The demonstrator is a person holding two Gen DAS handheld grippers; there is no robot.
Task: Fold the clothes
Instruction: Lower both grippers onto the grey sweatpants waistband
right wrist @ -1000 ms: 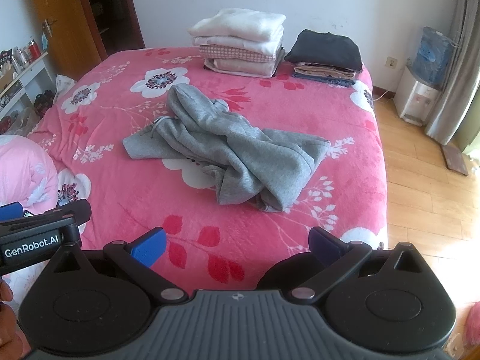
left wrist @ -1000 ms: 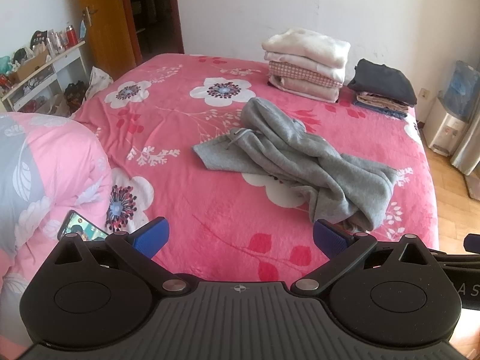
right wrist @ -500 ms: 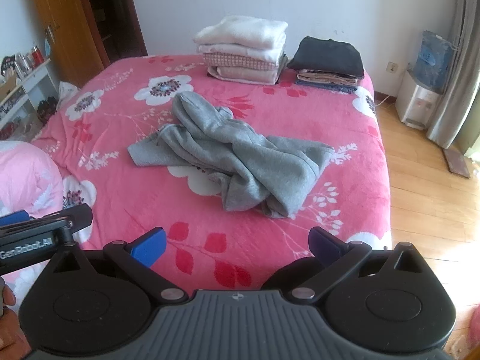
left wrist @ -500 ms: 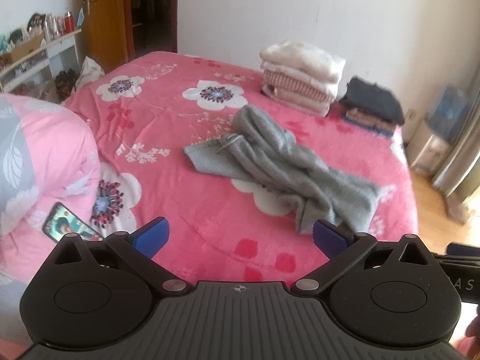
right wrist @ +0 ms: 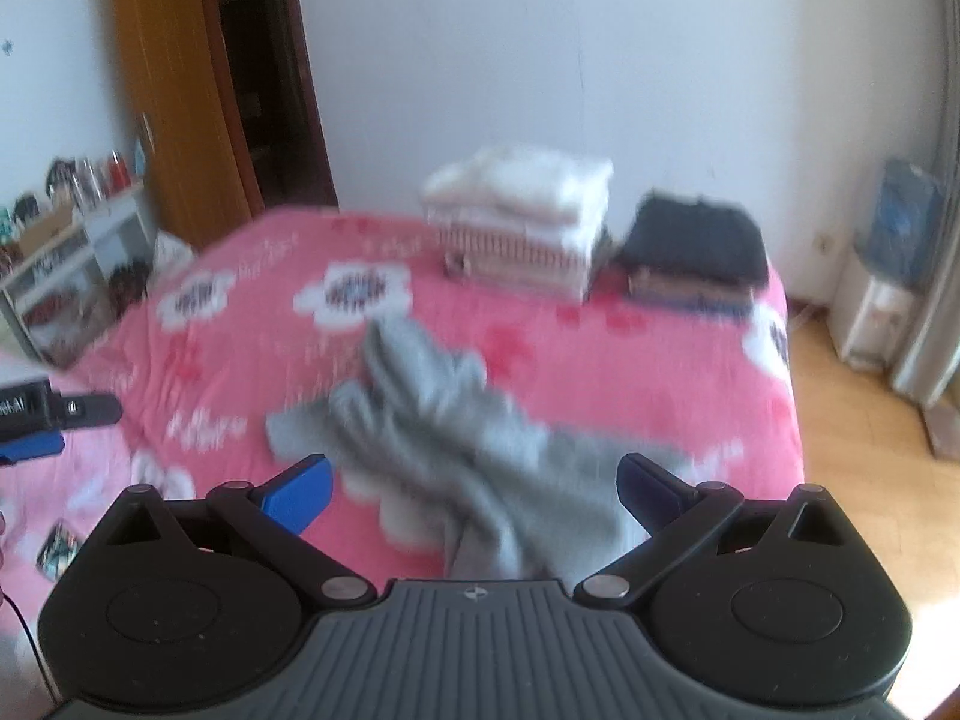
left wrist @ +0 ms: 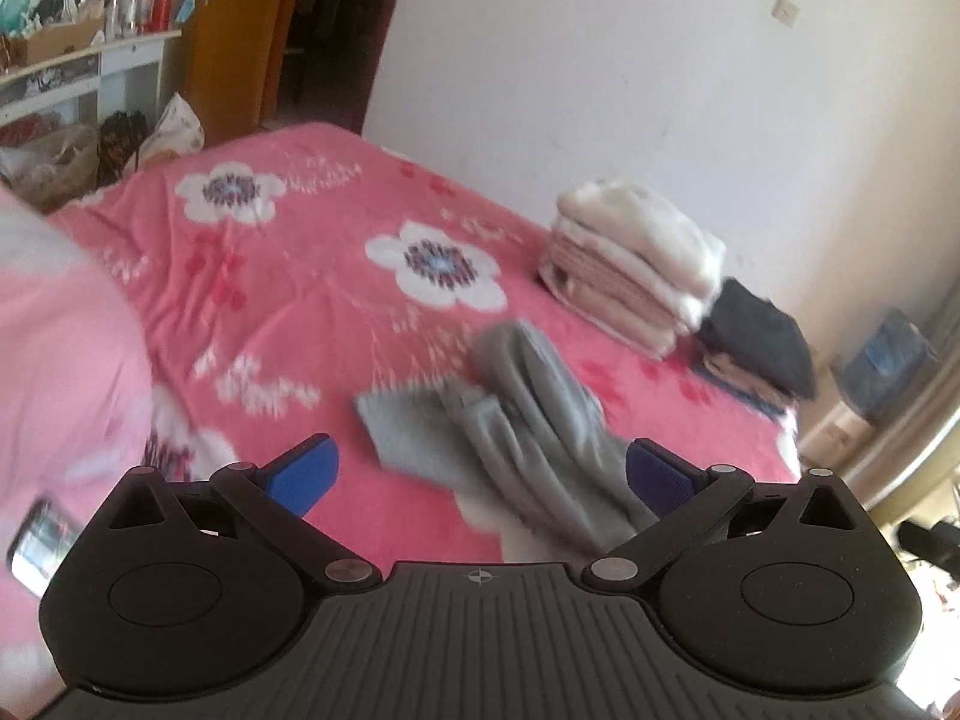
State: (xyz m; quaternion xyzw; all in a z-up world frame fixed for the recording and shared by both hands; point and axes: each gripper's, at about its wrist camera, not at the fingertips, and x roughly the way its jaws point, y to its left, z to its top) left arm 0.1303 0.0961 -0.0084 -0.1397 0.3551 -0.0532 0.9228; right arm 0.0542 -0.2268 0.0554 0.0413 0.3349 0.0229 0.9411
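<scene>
Pink flowery bed (left wrist: 336, 324) takes up most of the room, with two neat stacks of folded clothes (right wrist: 522, 222) at its far edge by the wall. Crumpled grey sweatpants (right wrist: 456, 420) sit mid-bed, long axis slanting from far-left toward the near-right edge. Both grippers hover above the near edge, fingers wide apart, holding nothing. The right gripper (right wrist: 474, 486) looks nearer the bunched near-right end; the left gripper (left wrist: 477, 471) faces the flat far-left end. Pretty blurry, though.

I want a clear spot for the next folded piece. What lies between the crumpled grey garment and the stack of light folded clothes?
Only bare pink bedspread: between the grey garment and the light stack, in both wrist views.
</scene>
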